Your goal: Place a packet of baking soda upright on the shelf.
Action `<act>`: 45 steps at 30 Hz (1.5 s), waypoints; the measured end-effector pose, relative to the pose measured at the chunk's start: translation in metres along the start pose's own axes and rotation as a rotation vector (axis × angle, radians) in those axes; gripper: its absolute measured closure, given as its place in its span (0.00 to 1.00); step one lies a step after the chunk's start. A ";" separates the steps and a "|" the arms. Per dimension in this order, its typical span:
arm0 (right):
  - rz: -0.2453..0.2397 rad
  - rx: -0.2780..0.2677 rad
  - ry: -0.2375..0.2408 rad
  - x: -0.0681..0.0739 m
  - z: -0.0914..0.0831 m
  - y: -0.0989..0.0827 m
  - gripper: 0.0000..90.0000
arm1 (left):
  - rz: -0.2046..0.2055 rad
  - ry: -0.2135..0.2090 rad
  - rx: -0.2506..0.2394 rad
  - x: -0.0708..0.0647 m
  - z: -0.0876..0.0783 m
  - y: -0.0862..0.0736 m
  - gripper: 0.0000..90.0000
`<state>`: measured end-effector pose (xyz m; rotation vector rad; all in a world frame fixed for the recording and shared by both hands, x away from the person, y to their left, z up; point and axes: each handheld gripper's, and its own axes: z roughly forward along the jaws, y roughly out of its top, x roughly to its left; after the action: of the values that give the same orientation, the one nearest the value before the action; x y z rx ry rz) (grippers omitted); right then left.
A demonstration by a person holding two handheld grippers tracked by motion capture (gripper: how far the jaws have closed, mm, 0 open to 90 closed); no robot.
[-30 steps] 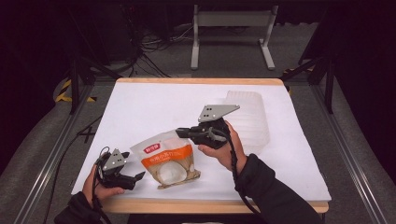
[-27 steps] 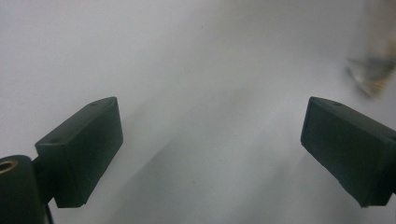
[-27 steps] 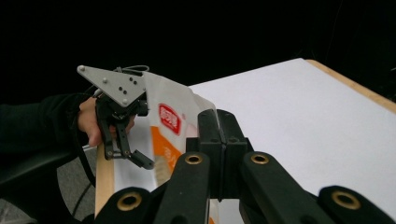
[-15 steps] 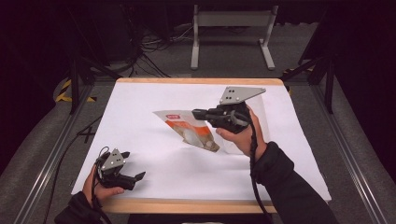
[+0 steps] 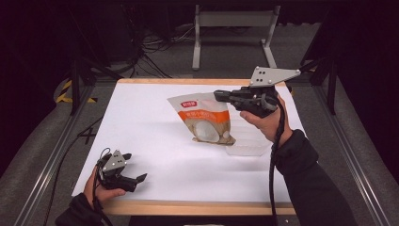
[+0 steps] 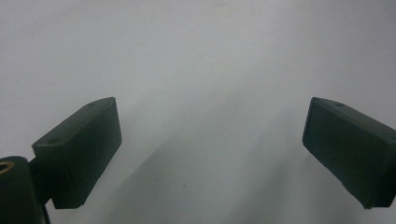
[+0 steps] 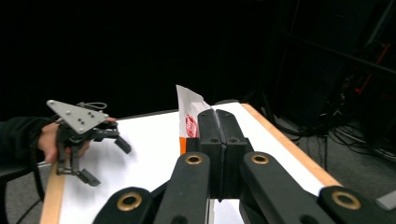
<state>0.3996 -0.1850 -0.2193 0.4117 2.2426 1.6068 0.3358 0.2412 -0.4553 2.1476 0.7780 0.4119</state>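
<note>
Your right hand [image 5: 266, 120] is raised above the far right part of the tabletop [image 5: 150, 117], forearm angled in from the lower right, with the right tool [image 5: 220, 95] held level and pointing left. Its jaws are pressed together on the top edge of the orange-and-white snack bag [image 5: 204, 117], which hangs clear of the surface, just in front of a clear plastic tray [image 5: 244, 148]. Your left hand [image 5: 101, 190] rests at the near left edge, the left tool [image 5: 140, 178] lying low over the white surface, jaws spread wide with nothing between them.
</note>
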 end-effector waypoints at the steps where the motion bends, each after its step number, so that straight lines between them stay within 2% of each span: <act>1: -0.006 0.003 0.002 -0.002 -0.001 0.002 1.00 | 0.000 -0.001 0.000 0.000 0.000 0.000 0.06; 6: -0.029 0.017 -0.026 -0.009 -0.006 0.006 1.00 | 0.001 -0.003 0.002 0.000 0.000 0.000 0.06; 11: -0.011 0.027 -0.037 -0.023 -0.009 -0.002 1.00 | 0.001 -0.009 0.002 -0.001 0.000 0.000 0.06; 17: 0.004 0.016 -0.034 -0.030 -0.015 -0.013 1.00 | 0.004 -0.008 0.005 -0.001 0.001 0.000 0.06; 20: 0.021 -0.003 -0.026 -0.035 -0.025 -0.020 1.00 | -0.001 -0.009 0.008 0.000 0.001 0.000 0.06; 28: 0.025 -0.003 -0.029 -0.045 -0.045 -0.038 1.00 | 0.007 -0.007 0.012 0.000 0.002 0.000 0.06; 31: 0.031 0.007 -0.030 -0.050 -0.052 -0.045 1.00 | -0.001 -0.010 0.016 0.000 0.002 0.000 0.06; 35: 0.040 -0.006 -0.026 -0.055 -0.059 -0.052 1.00 | 0.002 -0.008 0.017 -0.001 0.002 0.000 0.06; 42: 0.056 -0.032 -0.059 -0.067 -0.083 -0.066 1.00 | 0.002 -0.012 0.020 0.000 0.003 0.001 0.06; 45: 0.079 -0.052 -0.060 -0.070 -0.088 -0.074 1.00 | 0.004 -0.010 0.021 -0.001 0.002 0.001 0.06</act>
<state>0.4215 -0.3127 -0.2553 0.5337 2.1607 1.6653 0.3368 0.2391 -0.4564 2.1697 0.7756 0.3960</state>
